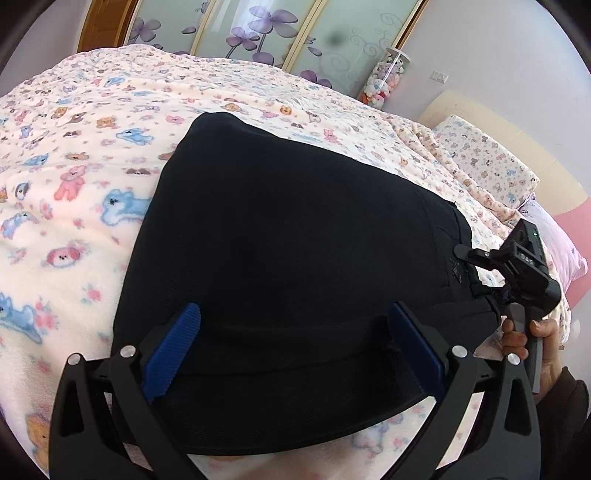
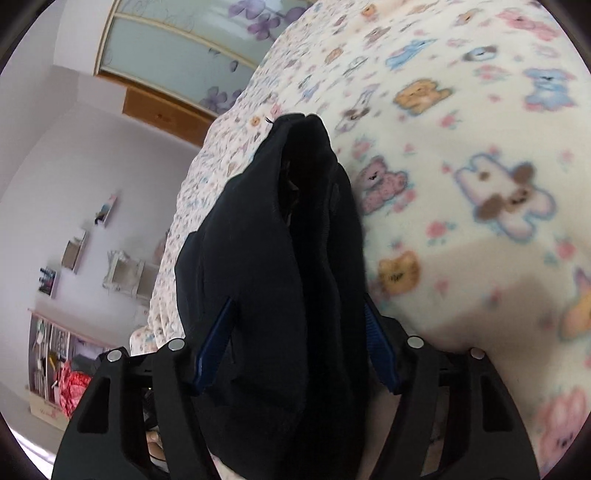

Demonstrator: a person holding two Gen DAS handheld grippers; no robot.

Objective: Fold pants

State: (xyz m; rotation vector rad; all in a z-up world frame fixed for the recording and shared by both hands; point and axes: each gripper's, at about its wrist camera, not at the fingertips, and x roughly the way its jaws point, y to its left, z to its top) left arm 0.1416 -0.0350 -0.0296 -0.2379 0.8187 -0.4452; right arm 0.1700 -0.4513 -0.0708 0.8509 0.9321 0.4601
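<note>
Left gripper (image 1: pixel 291 343) of mine sits spread wide over the near folded edge of the black fabric pants (image 1: pixel 295 258), blue pads touching nothing. Over on the other side, my right gripper (image 2: pixel 299 347) has a bunched fold of them between its pads, squeezing it. They lie on the cream fleece blanket with cartoon animals (image 1: pixel 92 155), long axis running away toward the sliding glass doors with purple flowers (image 1: pixel 258 33). A matching pillow (image 1: pixel 484 162) sits off right.

the black soft cotton pants (image 1: pixel 295 266) lie folded in a thick bundle on the bed, one end bunched and raised (image 2: pixel 295 229).
</note>
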